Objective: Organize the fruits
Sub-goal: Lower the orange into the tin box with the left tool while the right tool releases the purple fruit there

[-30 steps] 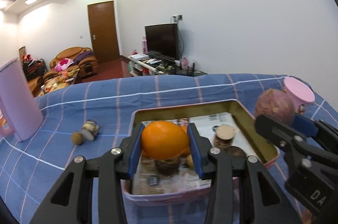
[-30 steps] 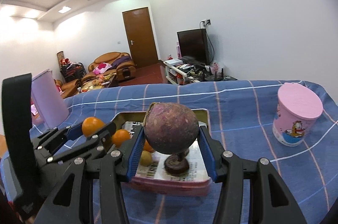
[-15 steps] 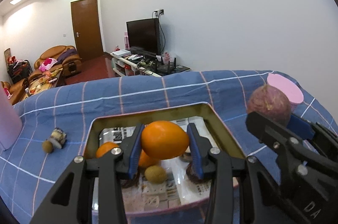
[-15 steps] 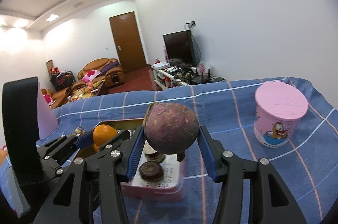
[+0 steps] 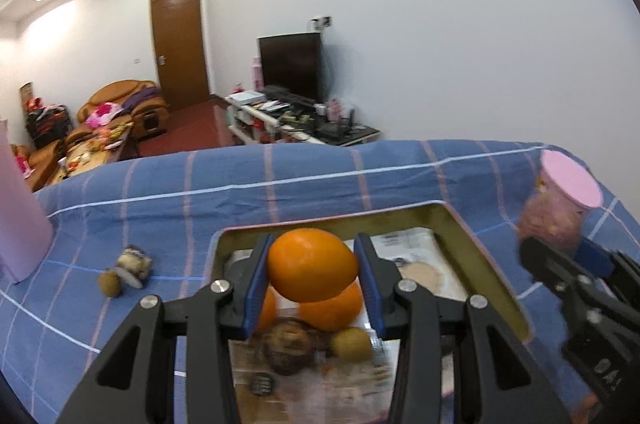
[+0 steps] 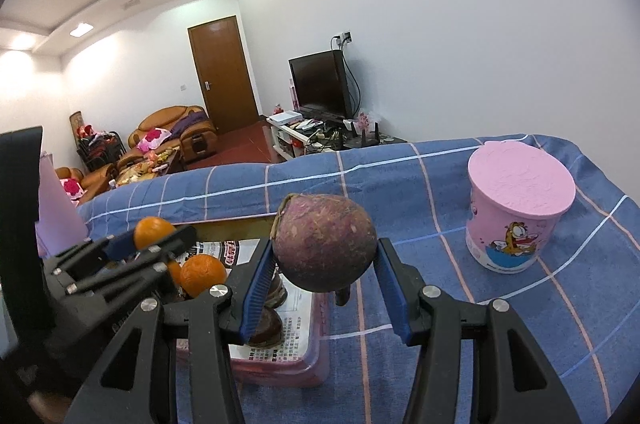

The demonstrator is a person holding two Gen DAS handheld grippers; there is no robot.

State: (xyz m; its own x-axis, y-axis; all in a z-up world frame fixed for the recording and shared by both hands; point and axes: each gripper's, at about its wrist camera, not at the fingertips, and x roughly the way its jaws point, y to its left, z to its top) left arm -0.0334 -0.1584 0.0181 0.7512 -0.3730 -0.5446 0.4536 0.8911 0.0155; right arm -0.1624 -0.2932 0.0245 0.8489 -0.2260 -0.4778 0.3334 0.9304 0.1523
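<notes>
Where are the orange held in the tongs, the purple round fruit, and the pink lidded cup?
round orange fruit [image 5: 312,264], left wrist view, middle of its skin
round purple fruit [image 6: 324,244], right wrist view, front face
pink lidded cup [image 6: 520,180], right wrist view, lid top

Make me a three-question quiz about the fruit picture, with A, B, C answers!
1. Where is the pink cup? A in the tray, B on the blue cloth, C on the floor.
2. What colour is the fruit in the left gripper? A orange, B green, C white.
3. The right gripper is: A empty, B shut on the purple fruit, C out of view.

Answers: B, it stands on the cloth beside the tray; A, it is orange; B, both pads press the purple fruit.
</notes>
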